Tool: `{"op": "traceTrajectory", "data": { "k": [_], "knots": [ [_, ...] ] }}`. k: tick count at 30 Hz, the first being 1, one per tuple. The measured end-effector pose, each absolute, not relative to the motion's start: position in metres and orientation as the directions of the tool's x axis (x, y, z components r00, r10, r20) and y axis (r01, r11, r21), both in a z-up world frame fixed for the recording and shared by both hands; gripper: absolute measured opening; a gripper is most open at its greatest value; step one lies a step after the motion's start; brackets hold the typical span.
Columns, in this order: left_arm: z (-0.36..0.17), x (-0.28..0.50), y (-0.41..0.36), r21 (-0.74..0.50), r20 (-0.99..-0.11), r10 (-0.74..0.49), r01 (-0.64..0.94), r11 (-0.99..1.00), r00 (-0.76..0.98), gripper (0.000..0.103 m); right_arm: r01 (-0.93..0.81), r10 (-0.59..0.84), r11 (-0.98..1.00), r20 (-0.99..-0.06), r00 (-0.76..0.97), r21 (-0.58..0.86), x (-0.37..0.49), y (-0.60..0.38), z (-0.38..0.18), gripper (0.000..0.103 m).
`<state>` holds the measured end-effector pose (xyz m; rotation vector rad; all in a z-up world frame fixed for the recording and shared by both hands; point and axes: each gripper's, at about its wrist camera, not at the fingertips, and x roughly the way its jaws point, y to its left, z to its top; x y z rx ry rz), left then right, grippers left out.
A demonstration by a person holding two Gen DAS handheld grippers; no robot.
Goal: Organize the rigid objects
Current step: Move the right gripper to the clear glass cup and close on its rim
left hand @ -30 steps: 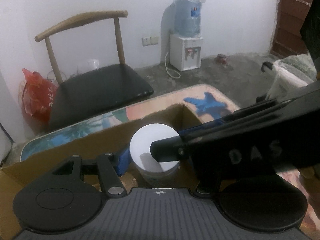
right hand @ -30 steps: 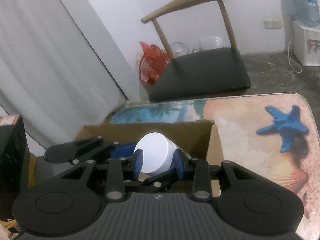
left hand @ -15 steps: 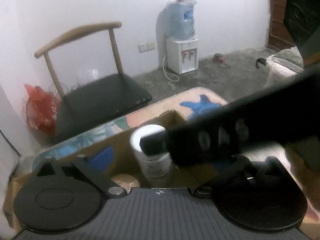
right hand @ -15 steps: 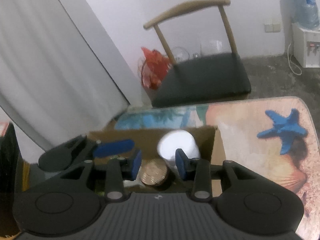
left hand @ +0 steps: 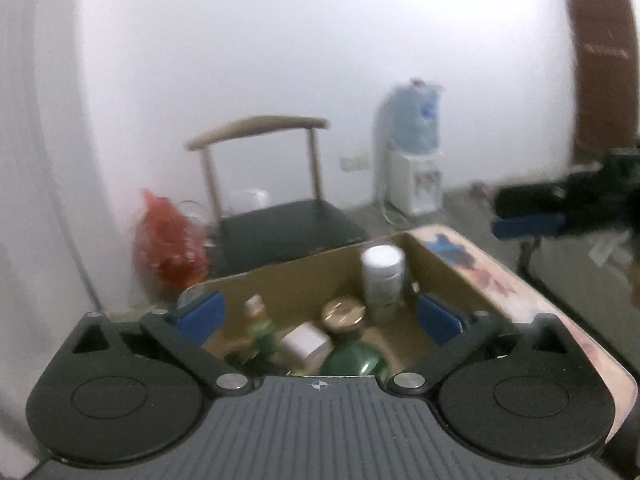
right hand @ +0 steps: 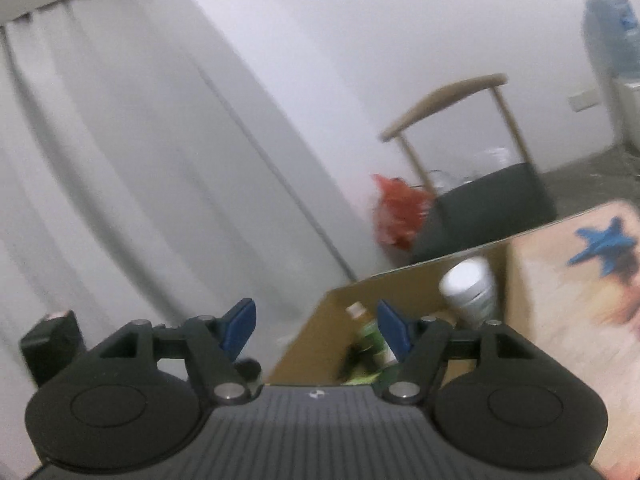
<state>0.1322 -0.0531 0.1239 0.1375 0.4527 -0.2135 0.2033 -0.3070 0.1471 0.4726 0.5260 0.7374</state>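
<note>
White wall and chair behind; cardboard box (left hand: 304,276) on the patterned table (left hand: 532,300) holds the white jar (left hand: 382,282) upright in its far corner, left gripper (left hand: 320,316) spread wide, right gripper (right hand: 316,326) opening, both empty — placement done, next item wants fetching.

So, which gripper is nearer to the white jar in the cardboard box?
Left. The left gripper faces the white jar just beyond its fingers; the right gripper, opening, points left of the jar.
</note>
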Motion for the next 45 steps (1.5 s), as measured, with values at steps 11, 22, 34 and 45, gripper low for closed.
{"op": "traceTrajectory", "data": {
  "k": [11,22,34,45],
  "knots": [
    [0.036,0.088,0.027,-0.098,-0.539,-0.044,-0.011,0.995,0.841,0.103,-0.533,0.816,0.578,-0.428,0.389,0.618,0.178,-0.182,0.069,0.070],
    [-0.013,0.110,0.024,0.028,-0.553,0.043,-0.032,0.999,0.832,0.100,-0.503,0.704,0.702,-0.599,0.382,0.504,0.202,-0.104,0.028,0.049],
    [-0.018,0.098,0.012,0.013,-0.525,-0.006,0.015,1.000,0.851,0.076,-0.489,0.671,0.733,-0.623,0.403,0.474,0.199,-0.095,0.016,0.030],
    [-0.015,0.084,-0.033,-0.049,-0.523,-0.181,0.183,0.982,0.833,0.076,-0.387,0.664,0.747,-0.568,0.487,0.541,0.164,-0.180,0.012,0.030]
  ]
}}
